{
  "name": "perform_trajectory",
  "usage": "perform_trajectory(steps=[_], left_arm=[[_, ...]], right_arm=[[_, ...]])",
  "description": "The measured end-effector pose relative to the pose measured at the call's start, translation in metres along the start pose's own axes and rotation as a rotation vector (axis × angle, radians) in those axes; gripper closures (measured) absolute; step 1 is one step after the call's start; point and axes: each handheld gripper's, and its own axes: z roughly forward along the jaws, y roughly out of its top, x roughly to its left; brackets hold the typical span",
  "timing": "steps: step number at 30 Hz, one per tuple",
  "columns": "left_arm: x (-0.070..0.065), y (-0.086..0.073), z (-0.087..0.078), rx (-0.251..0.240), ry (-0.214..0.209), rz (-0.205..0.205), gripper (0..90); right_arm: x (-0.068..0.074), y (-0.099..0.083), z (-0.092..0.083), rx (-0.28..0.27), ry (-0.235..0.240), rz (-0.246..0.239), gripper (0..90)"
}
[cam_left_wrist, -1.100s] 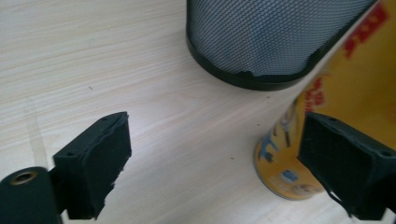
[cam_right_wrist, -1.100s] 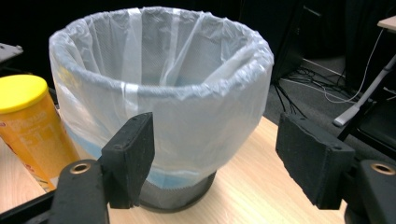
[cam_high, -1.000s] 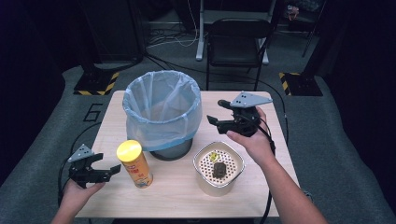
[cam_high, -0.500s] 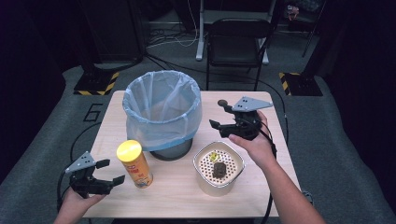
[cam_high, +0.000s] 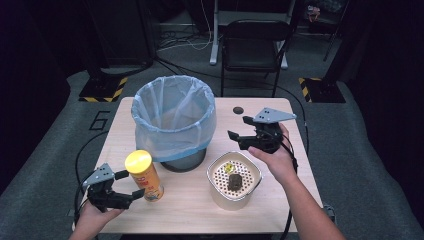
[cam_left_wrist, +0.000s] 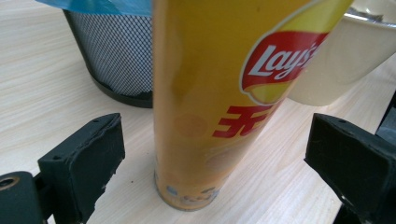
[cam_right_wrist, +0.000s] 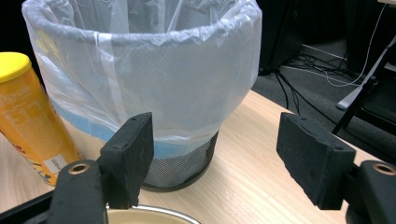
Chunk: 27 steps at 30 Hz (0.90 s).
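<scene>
At the near left corner of the table (cam_high: 280, 107), my left gripper (cam_high: 134, 184) has travelled in toward the chip can (cam_high: 144, 175) since a second ago, when it sat farther out at the table's edge. Its jaws now stand one on each side of the can, spread wide. In the left gripper view the two black pads (cam_left_wrist: 88, 161) sit clear of the can's yellow wall, with bare tabletop showing in the gaps. I judge the gripper open, bracketing the can but not yet holding it.

The can stands upright on the table, yellow lid on, just in front of the waste bin (cam_high: 175, 122) with the blue liner. It has not shifted over the last second. This tells me the approach is done and the closing of the jaws is the step in hand. The pads sit low on the can, so a tall, light tube like this could tip if squeezed off-centre.

Right of the can sits a cream bowl (cam_high: 234, 177) with a perforated insert, carrying a dark lump and a small yellow scrap.

Farther right, my right gripper (cam_high: 239, 128) hovers above the table between the bin and the bowl, in much the same place as a second ago. In the right gripper view its jaws stand apart with nothing between them, aimed at the bin. I read it as open and idle.
</scene>
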Motion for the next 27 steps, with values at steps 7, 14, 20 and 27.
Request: perform_trajectory(steps=[7,14,20,27], left_arm=[[0.001,0.000,0.019,0.020,-0.009,0.011,5.0],[0.000,-0.001,0.030,0.021,0.013,0.044,6.0],[0.002,-0.008,0.037,0.000,0.022,0.035,8.8],[0.004,-0.011,0.039,-0.010,0.015,0.088,15.6]], right_arm=[[-0.005,-0.015,-0.001,0.018,-0.018,0.020,27.4],[-0.012,-0.029,-0.004,0.016,-0.030,0.048,27.4],[-0.018,-0.041,-0.008,0.017,-0.050,0.068,27.4],[-0.021,-0.058,-0.010,0.022,-0.052,0.100,27.4]])
